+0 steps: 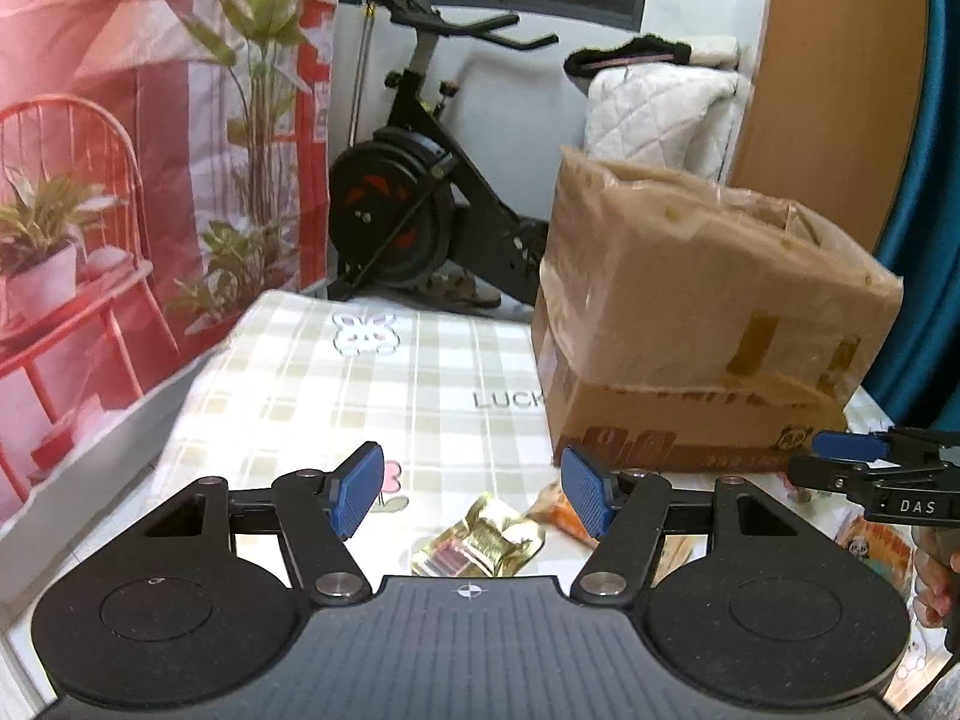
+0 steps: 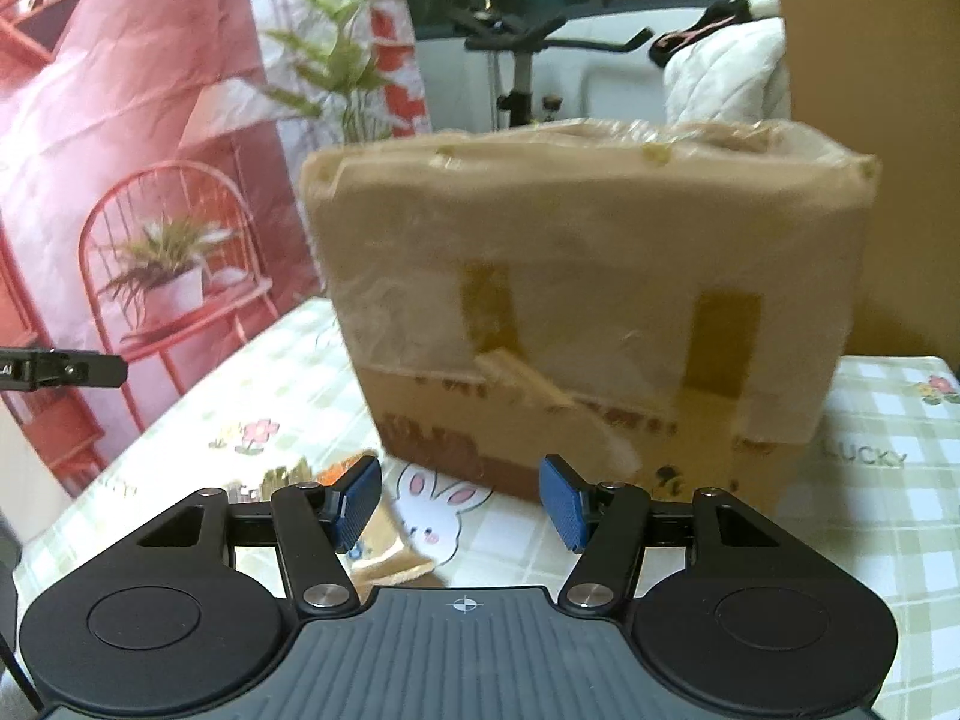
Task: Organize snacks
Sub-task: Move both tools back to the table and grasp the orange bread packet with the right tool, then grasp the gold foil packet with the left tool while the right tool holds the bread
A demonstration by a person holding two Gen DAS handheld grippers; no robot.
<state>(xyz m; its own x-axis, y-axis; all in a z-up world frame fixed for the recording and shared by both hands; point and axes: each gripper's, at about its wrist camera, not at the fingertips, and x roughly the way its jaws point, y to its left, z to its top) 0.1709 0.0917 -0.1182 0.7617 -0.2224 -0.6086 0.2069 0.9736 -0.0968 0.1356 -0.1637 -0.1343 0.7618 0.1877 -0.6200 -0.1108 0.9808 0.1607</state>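
Note:
A tall cardboard box (image 1: 708, 312) lined with clear plastic stands on the checked tablecloth (image 1: 372, 372); it fills the right wrist view (image 2: 576, 300). My left gripper (image 1: 474, 489) is open and empty, above a gold-wrapped snack (image 1: 480, 543) and an orange packet (image 1: 561, 510). My right gripper (image 2: 461, 504) is open and empty, close in front of the box, with a tan snack packet (image 2: 384, 552) under its left finger. The right gripper also shows at the right edge of the left wrist view (image 1: 840, 450). A panda-printed packet (image 1: 876, 546) lies below it.
A red printed backdrop (image 1: 108, 180) hangs along the table's left side. An exercise bike (image 1: 420, 180) stands behind the table. A wooden panel (image 1: 840, 72) rises behind the box. The left gripper's finger (image 2: 66, 369) shows at the left edge of the right wrist view.

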